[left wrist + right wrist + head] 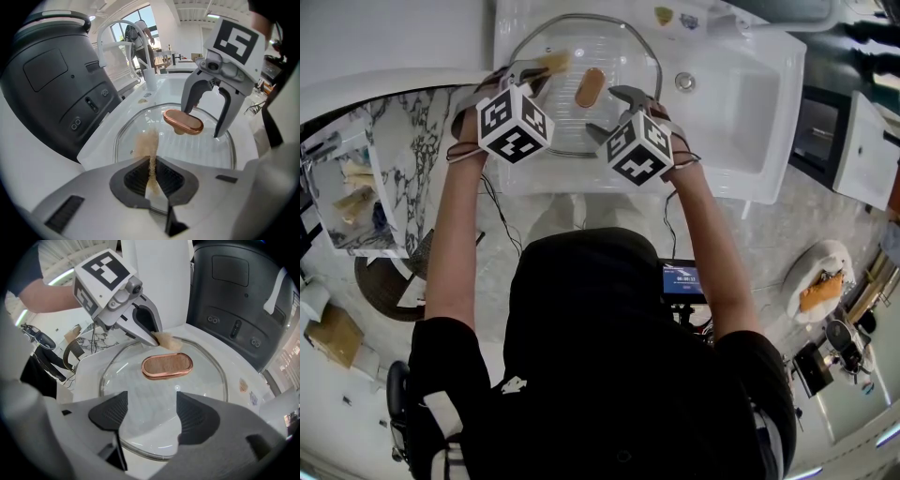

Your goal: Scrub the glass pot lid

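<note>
Lid (614, 42) lies flat on the white sink top (572, 178), upper centre of the head view, handle (590, 86) up. Left gripper (152, 176) is clamped on a tan pad (149, 143), which seems to touch the glass at the lid's upper left, set to rub. Right gripper (150, 416) hangs spread and empty over the near rim, likely to steady it. Bare glass rings the handle. A dark appliance (51, 84) crowds the left gripper view's left, and the basin (750, 94) drops away right.

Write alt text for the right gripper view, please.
The right gripper, jaws open, hangs above a glass lid with a copper handle on a white surface. Opposite, the left gripper holds a tan scrubber at the lid's far edge.
</note>
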Action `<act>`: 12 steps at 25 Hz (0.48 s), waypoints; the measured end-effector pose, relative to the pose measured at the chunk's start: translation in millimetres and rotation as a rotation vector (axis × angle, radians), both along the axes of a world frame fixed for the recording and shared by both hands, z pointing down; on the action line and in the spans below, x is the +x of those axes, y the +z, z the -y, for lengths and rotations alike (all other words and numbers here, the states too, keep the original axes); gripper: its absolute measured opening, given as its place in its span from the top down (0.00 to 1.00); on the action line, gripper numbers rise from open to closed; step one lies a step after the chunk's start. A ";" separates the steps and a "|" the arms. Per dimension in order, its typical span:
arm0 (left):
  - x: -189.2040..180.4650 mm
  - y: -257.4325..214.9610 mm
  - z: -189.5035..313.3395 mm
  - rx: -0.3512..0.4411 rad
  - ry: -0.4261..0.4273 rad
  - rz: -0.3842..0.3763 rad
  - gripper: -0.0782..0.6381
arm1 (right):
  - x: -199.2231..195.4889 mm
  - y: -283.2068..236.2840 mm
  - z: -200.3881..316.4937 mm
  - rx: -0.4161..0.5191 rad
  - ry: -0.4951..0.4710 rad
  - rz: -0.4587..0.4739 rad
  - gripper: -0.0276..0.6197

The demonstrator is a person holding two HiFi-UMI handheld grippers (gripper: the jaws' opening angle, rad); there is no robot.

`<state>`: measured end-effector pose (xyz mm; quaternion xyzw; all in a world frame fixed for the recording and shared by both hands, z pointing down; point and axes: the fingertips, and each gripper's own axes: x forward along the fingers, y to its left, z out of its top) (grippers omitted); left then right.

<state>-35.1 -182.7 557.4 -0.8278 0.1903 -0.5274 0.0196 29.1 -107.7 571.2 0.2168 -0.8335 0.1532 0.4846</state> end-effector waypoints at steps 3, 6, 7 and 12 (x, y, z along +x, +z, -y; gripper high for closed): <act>-2.3 0.2 -3.4 -0.005 -0.006 0.001 0.87 | 0.3 -0.3 0.7 0.001 -0.001 0.001 0.48; -3.6 0.7 -8.1 -0.014 -0.011 -0.003 0.87 | 1.1 0.1 1.0 -0.001 0.000 0.000 0.48; -4.2 0.9 -10.1 -0.016 -0.011 -0.003 0.87 | 1.2 0.3 1.0 -0.001 0.001 0.000 0.48; -7.0 2.4 -20.4 -0.019 -0.002 0.010 0.87 | 1.7 0.5 0.7 -0.003 0.000 -0.003 0.48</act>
